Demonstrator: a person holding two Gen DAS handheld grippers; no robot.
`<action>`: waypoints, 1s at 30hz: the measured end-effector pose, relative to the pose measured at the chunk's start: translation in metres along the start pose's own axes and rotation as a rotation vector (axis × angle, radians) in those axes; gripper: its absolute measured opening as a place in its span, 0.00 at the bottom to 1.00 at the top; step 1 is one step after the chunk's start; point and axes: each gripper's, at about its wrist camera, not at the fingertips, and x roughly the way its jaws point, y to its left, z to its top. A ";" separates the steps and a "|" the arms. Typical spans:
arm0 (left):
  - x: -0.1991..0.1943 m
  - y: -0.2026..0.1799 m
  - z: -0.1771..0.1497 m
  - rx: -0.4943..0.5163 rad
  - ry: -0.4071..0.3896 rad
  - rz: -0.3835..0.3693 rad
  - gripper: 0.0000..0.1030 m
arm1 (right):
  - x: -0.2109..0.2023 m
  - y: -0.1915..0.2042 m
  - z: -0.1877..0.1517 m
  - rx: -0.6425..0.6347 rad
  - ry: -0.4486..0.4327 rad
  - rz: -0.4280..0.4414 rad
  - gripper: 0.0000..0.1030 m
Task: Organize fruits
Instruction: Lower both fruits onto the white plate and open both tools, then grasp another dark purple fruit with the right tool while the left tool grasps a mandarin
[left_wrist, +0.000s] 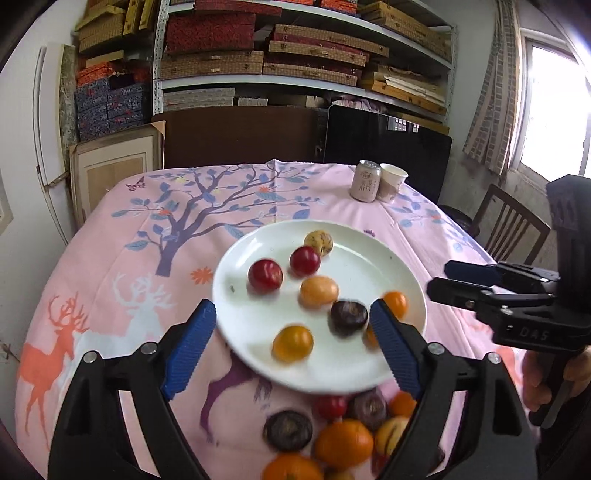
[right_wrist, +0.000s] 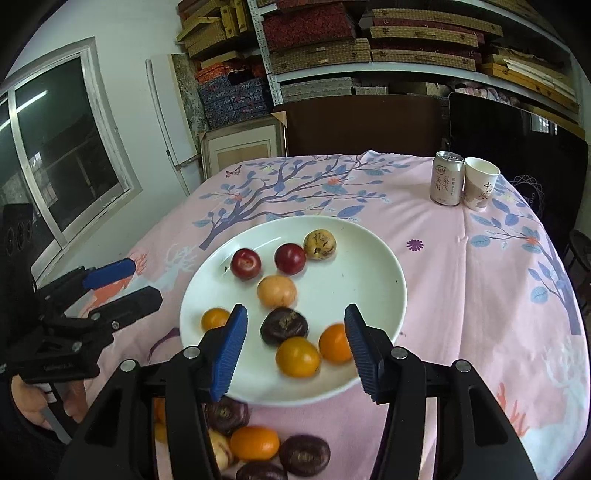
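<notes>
Above the round white ceramic plate (right_wrist: 373, 266) on the pink printed cloth of the tabletop (right_wrist: 461, 295), both claws hang empty: the left claw (left_wrist: 291, 343) spread wide, the right claw (right_wrist: 293, 347) partly open, nothing between the ribbed blue pads (left_wrist: 192, 350). Judging by the layout, this is a gap between placements. On the plate lie two glossy red plums (left_wrist: 265, 276), smooth orange fruits (right_wrist: 297, 356) and a wrinkled dark purple fruit (right_wrist: 283, 326). A loose pile of fruit (left_wrist: 343, 439) waits at the near edge; next comes reaching back and closing gently on one round, roll-prone piece.
</notes>
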 end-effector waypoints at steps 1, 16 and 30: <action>-0.008 -0.001 -0.008 0.008 0.002 0.005 0.87 | -0.009 0.008 -0.012 -0.028 0.010 0.004 0.54; -0.053 0.001 -0.125 0.064 0.133 0.046 0.87 | -0.009 0.072 -0.127 -0.108 0.194 -0.021 0.54; -0.019 0.000 -0.115 0.079 0.169 0.157 0.80 | 0.002 0.065 -0.133 -0.068 0.150 0.008 0.41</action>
